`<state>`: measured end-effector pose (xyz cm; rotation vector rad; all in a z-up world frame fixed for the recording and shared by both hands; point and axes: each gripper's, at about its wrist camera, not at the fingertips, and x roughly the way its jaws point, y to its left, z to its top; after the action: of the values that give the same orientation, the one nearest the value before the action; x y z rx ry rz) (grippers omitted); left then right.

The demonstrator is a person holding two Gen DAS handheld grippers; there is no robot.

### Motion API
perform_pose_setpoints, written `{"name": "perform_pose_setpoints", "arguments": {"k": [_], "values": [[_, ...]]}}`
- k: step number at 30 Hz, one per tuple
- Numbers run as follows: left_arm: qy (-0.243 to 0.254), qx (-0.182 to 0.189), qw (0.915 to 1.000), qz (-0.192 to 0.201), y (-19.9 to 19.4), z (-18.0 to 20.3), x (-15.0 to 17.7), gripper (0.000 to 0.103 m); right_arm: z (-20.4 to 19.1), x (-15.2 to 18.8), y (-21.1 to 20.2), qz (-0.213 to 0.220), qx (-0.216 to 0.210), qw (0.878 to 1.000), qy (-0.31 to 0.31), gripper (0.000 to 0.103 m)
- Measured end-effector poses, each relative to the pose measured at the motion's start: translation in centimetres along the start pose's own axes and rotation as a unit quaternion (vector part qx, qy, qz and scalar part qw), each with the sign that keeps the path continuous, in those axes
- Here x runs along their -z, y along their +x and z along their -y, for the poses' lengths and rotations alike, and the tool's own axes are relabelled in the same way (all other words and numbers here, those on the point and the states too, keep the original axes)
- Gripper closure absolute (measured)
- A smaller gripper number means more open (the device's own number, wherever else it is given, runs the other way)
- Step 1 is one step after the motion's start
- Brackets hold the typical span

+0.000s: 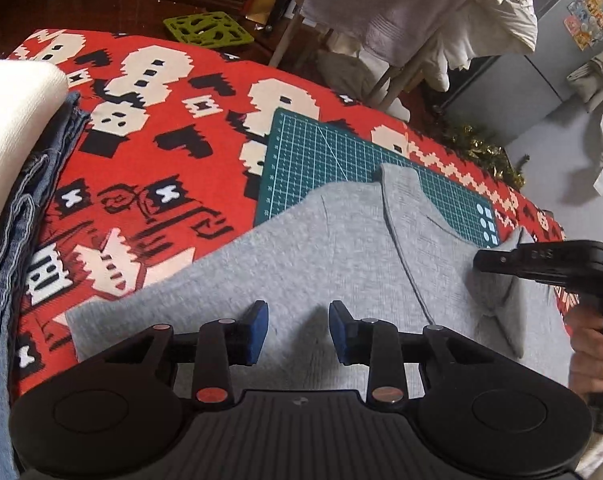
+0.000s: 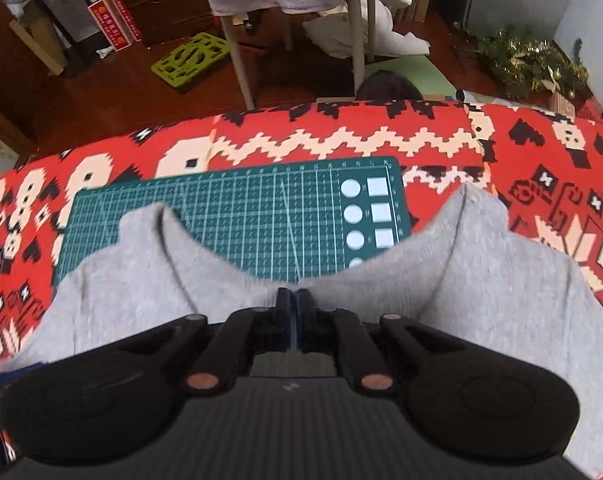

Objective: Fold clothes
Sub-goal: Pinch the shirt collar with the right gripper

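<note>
A grey knit garment lies spread over the red patterned tablecloth and part of a green cutting mat. My left gripper hovers open just above the grey cloth, nothing between its blue pads. My right gripper comes in from the right, shut on a pinched-up fold of the garment's edge. In the right wrist view the right gripper is shut on the grey garment, whose edge sags to both sides over the mat.
Folded denim and a cream cloth are stacked at the left table edge. Beyond the table stand a chair draped with white laundry, a lime green stool on the dark wood floor, and tinsel greenery. A hand holds the right gripper.
</note>
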<state>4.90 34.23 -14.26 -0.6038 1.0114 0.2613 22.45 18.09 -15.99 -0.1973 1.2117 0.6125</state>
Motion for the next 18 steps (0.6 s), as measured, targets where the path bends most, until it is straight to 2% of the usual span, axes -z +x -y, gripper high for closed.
{"name": "perform_pose_setpoints", "arguments": {"k": [10, 14, 18], "values": [[0.015, -0.018, 0.9996, 0.014, -0.1, -0.2, -0.3, 0.071, 1.7, -1.5, 0.3, -0.002, -0.039, 0.999, 0.035, 0.1], [0.016, -0.017, 0.9995, 0.022, -0.4, -0.2, -0.5, 0.071, 2.1, -1.5, -1.0, 0.002, -0.092, 0.994, 0.054, 0.1], [0.018, -0.028, 0.999, 0.028, -0.4, -0.3, -0.9, 0.071, 0.3, -1.3, -0.2, -0.01, -0.078, 0.997, 0.02, 0.1]]}}
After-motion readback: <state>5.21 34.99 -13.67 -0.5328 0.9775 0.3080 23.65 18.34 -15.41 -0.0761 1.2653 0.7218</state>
